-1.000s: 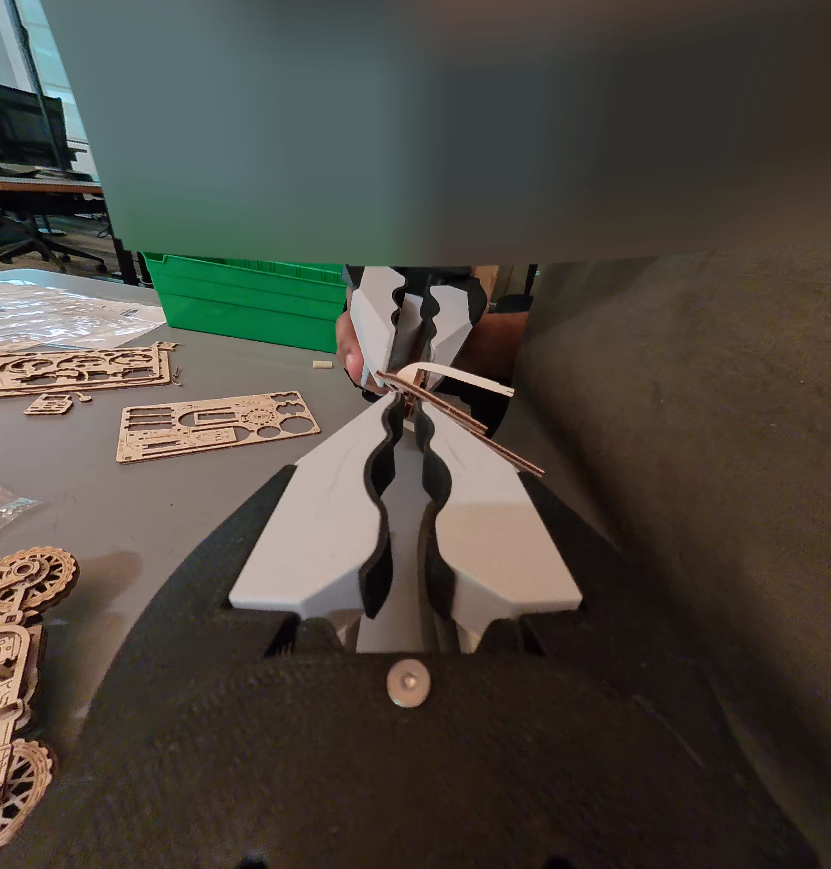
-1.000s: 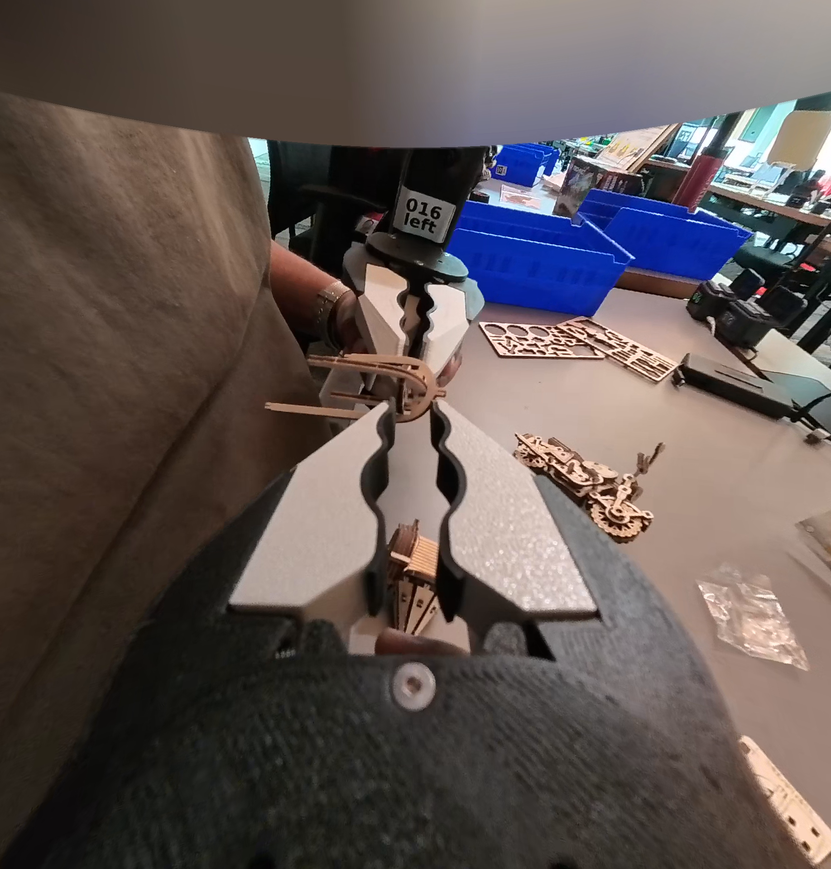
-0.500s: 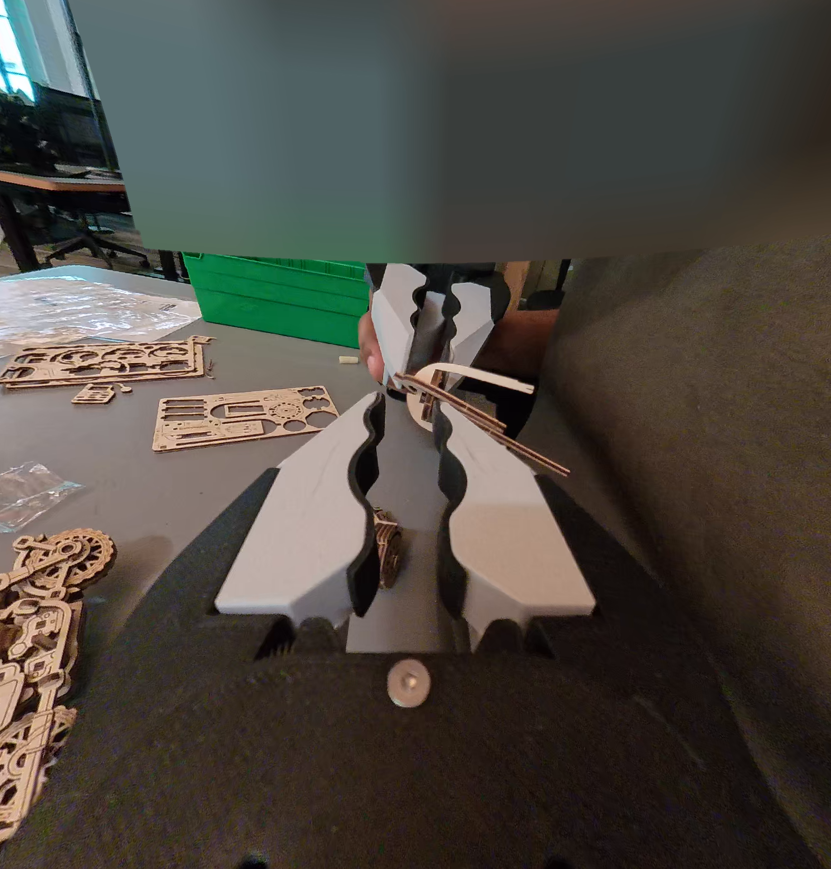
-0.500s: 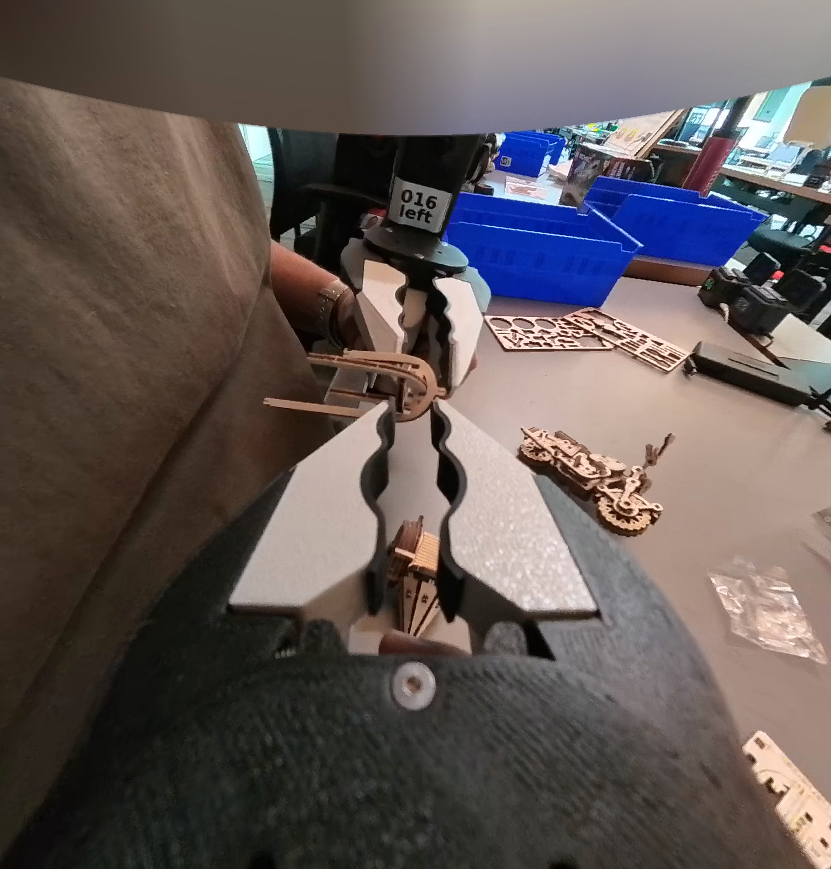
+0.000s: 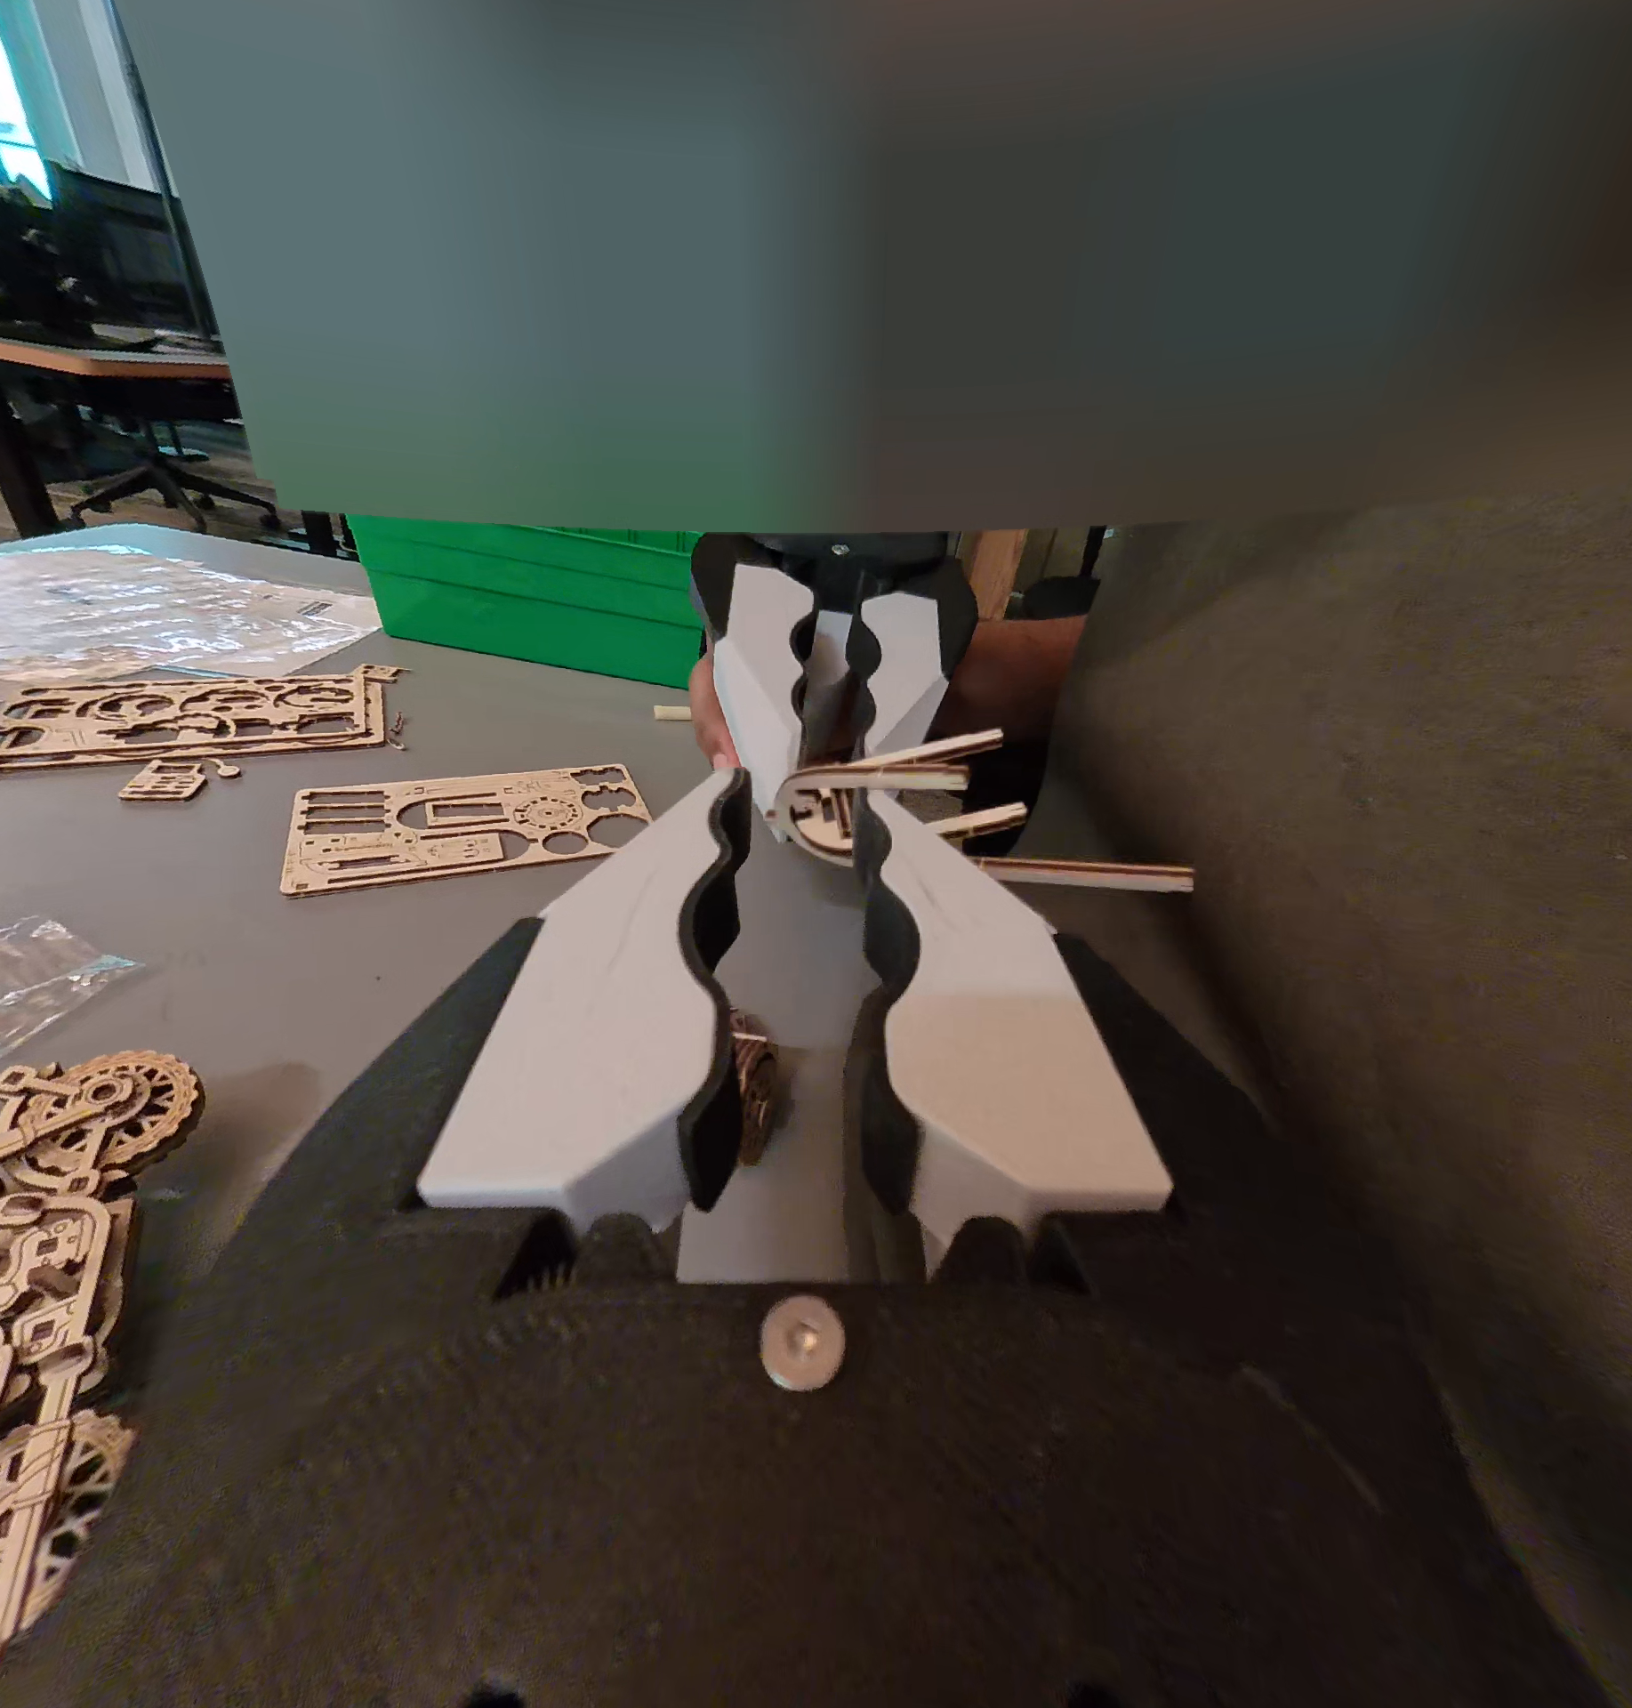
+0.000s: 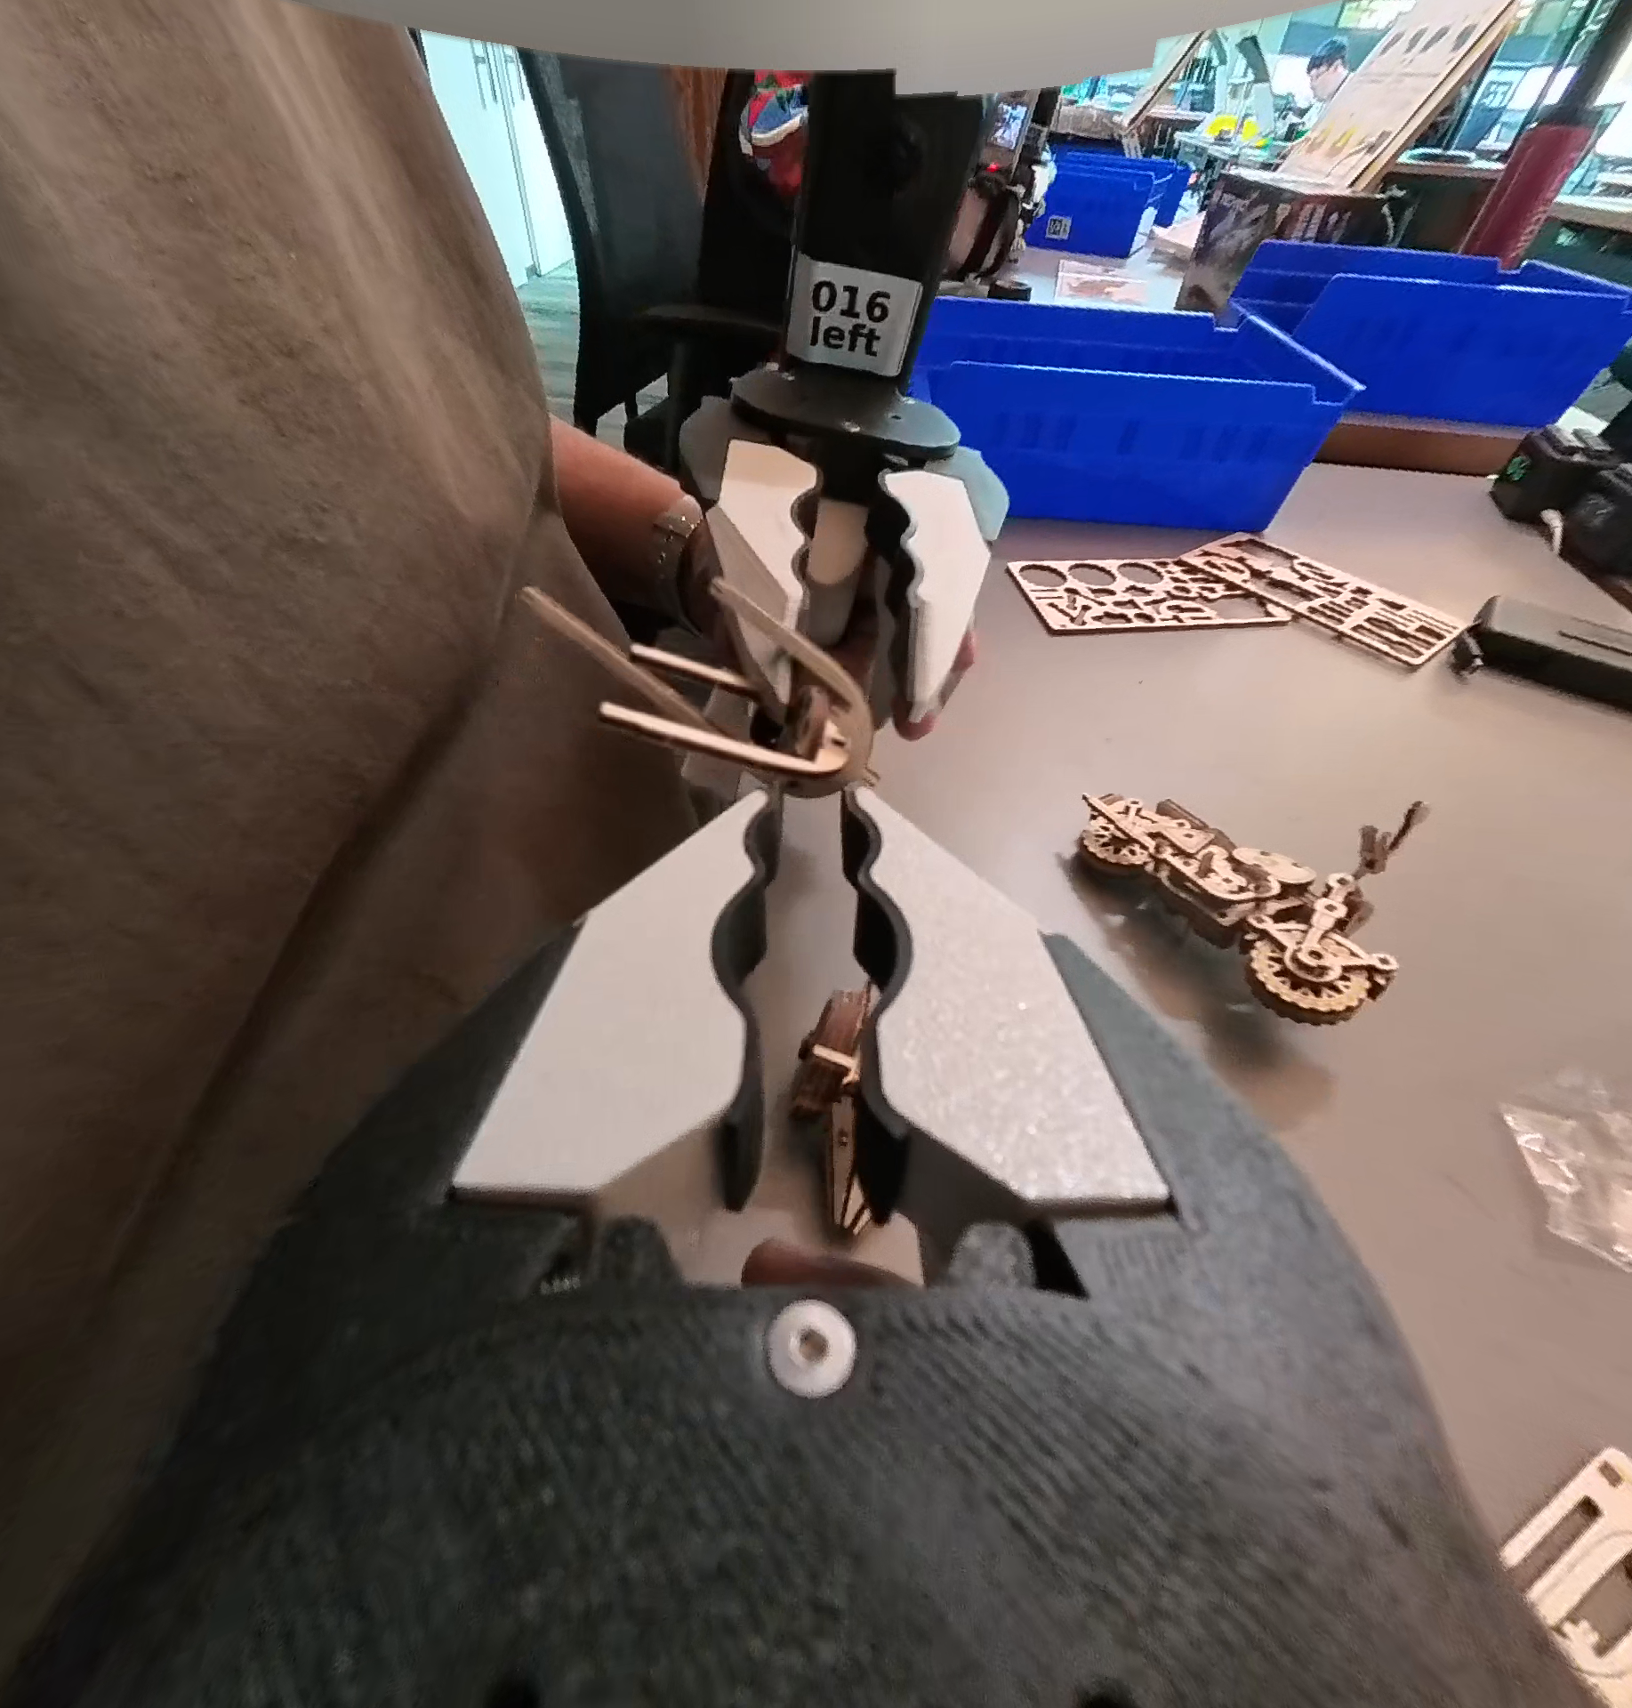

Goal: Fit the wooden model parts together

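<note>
A U-shaped wooden part [image 6: 835, 730] with several thin prongs sits at the tips of my right gripper [image 6: 812, 799], which is shut on its curved end. In the left wrist view the part [image 5: 816, 818] lies just beyond my left gripper [image 5: 798, 804], whose jaws stand open around it without clamping it. The left gripper [image 6: 853, 647] also shows farther off in the right wrist view, and the right gripper [image 5: 830, 730] in the left wrist view. A small wooden gear piece [image 5: 752, 1091] shows low in the gap between the left fingers, and a similar piece [image 6: 835, 1109] between the right ones.
A built wooden motorcycle [image 6: 1246, 896] lies on the grey table, also at the left [image 5: 45, 1201]. Cut-out wooden sheets [image 5: 461, 827] [image 6: 1163, 591], plastic bags [image 5: 26, 980], a green bin [image 5: 516, 591] and blue bins [image 6: 1126, 434] are around. A person's brown-shirted torso [image 6: 239, 647] is close. My left and right fingertips are right by each other.
My left gripper has let go of the wooden part and opened wider. The right gripper keeps hold of the part, which has turned so its prongs stand more level.
</note>
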### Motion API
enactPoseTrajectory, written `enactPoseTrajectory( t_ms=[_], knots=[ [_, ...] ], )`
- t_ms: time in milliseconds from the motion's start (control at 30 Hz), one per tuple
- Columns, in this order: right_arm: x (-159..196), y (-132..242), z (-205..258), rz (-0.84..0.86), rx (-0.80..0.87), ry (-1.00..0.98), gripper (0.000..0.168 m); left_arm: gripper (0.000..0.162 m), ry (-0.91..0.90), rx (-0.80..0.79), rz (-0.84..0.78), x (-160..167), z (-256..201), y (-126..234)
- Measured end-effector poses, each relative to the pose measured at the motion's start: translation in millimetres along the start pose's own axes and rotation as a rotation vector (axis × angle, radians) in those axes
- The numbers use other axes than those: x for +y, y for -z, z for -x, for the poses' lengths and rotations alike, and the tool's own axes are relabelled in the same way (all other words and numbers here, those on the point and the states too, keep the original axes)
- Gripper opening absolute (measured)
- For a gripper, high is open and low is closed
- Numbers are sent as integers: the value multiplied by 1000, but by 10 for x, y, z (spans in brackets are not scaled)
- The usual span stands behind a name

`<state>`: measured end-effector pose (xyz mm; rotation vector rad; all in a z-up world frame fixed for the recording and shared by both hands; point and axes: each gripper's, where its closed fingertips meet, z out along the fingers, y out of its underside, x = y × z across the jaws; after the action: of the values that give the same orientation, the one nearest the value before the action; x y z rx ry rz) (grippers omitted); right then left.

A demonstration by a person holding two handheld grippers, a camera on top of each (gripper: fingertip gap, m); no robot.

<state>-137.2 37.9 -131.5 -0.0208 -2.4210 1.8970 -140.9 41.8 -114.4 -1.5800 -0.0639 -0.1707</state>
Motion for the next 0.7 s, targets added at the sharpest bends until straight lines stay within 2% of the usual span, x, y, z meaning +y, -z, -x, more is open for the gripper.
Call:
enactPoseTrajectory(
  t_ms=[333, 700],
  knots=[
    [13, 1, -50, -14, -6, -65, 13, 6, 43, 8, 13, 32, 21, 12],
    [-59, 38, -79, -54, -7, -102, 17, 3, 88, 0, -24, -24, 80, 57]
  ],
)
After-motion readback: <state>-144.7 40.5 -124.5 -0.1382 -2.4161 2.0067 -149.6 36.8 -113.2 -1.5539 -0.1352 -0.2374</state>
